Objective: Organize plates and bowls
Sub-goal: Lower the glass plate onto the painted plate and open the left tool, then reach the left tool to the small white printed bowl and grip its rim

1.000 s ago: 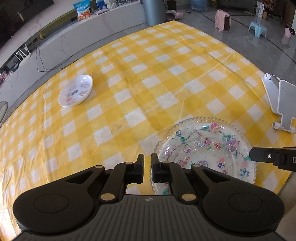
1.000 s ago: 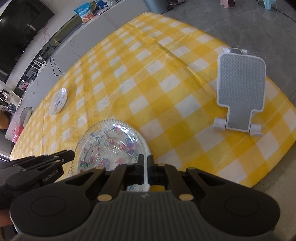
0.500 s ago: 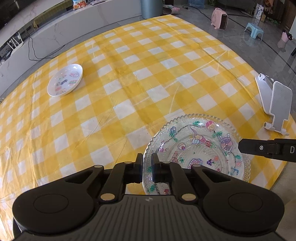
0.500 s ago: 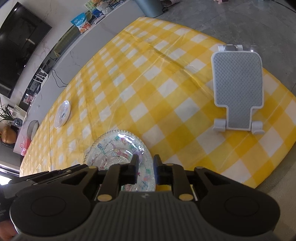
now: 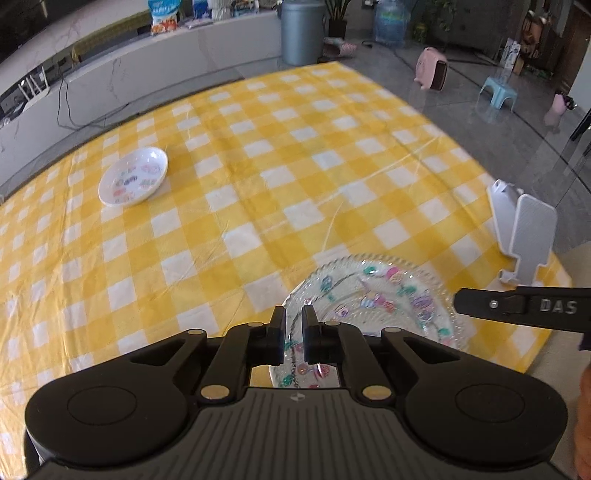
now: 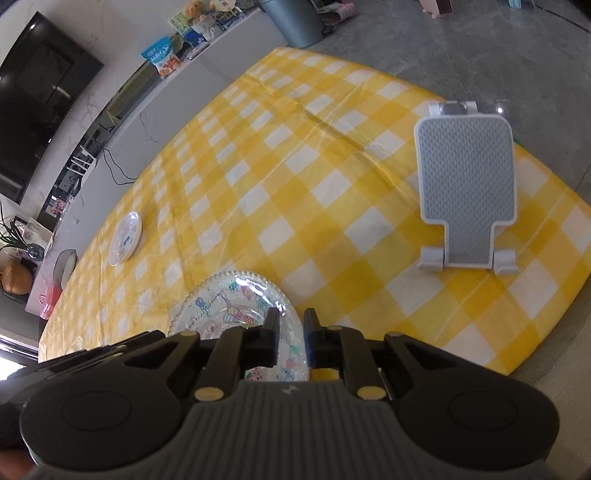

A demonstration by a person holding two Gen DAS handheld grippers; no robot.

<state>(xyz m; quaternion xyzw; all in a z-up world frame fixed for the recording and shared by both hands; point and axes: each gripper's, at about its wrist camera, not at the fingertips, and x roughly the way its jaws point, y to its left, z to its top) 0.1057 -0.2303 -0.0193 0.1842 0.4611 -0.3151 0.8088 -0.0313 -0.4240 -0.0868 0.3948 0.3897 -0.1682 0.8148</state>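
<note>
A clear glass plate (image 5: 388, 295) with cartoon prints is at the near right of the yellow checked table. My left gripper (image 5: 293, 321) is shut on its left rim, which passes between the two fingers. In the right wrist view the same glass plate (image 6: 221, 306) lies just ahead, and its right rim passes through the gap of my right gripper (image 6: 290, 325), whose jaws stand apart without pressing on it. The right gripper's finger (image 5: 480, 306) reaches over the plate's right edge. A small white printed dish (image 5: 133, 181) sits far off at the left, also visible as the white dish (image 6: 125, 238).
A white and grey phone stand (image 6: 467, 184) stands near the table's right edge, seen side-on as the stand (image 5: 524, 236). The yellow checked cloth (image 5: 295, 166) covers the table. Beyond the far edge are a grey bin (image 5: 301, 33) and a low counter.
The right gripper's jaws, shut on the plate's rim a second ago, have parted. The left gripper keeps its hold on the plate and has tilted up slightly.
</note>
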